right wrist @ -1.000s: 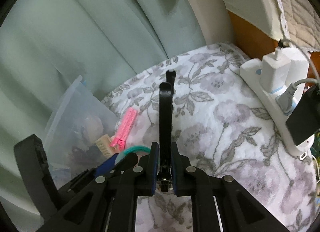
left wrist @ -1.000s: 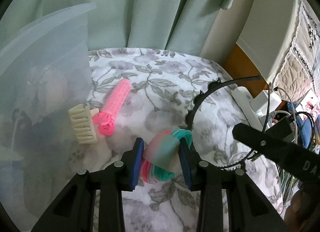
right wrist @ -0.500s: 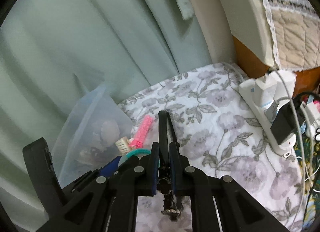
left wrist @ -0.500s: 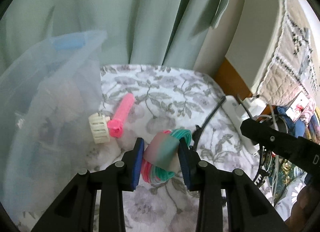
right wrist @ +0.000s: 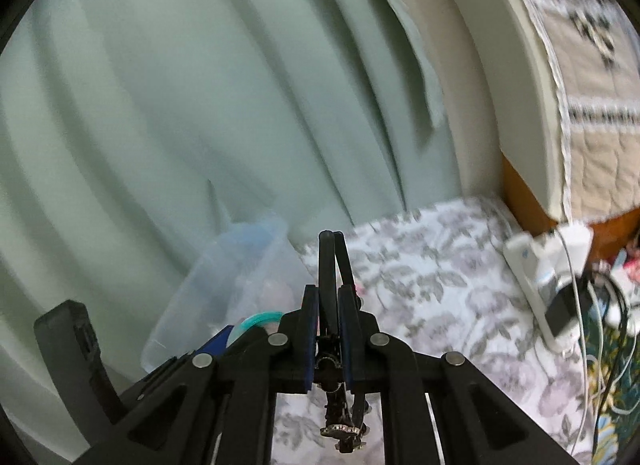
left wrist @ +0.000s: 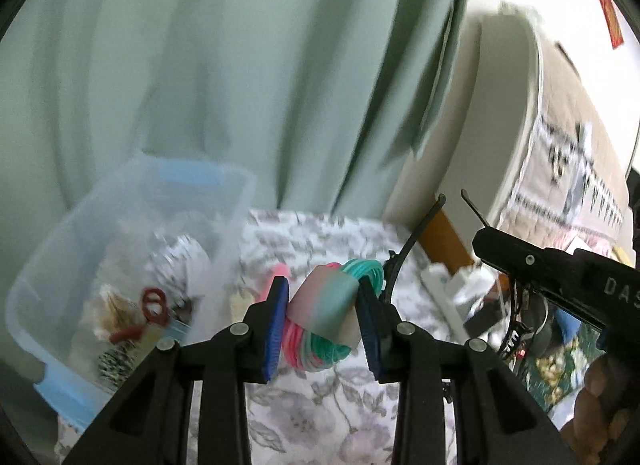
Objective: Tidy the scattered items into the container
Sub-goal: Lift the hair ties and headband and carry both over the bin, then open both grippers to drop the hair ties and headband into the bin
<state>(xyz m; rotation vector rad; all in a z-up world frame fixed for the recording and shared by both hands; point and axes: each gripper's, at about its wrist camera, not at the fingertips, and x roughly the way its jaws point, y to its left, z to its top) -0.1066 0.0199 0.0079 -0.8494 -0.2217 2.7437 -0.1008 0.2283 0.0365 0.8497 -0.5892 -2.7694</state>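
Observation:
My left gripper (left wrist: 323, 289) is shut on a bundle of pink and teal hair ties (left wrist: 326, 307) wrapped in a pastel band, held above the floral bedsheet (left wrist: 320, 237). My right gripper (right wrist: 328, 293) is shut on a thin black headband (right wrist: 329, 261), whose two ends stick up past the pads. A clear plastic container (left wrist: 132, 201) with a blue rim sits at the left and holds several small items, one of them red. In the right wrist view the container (right wrist: 224, 277) stands left of the headband. A blurred pink roller (left wrist: 277, 271) lies beside the container.
A green curtain (right wrist: 200, 105) hangs behind the bed. At the right edge lies a white power strip (right wrist: 548, 265) with chargers and cables. A white headboard with a quilted cover (right wrist: 592, 145) rises at the right. A cream clip (left wrist: 240, 301) lies by the roller.
Both grippers have risen off the sheet, carrying the hair ties and the headband. The views have tilted up, and the container's open top has come into sight.

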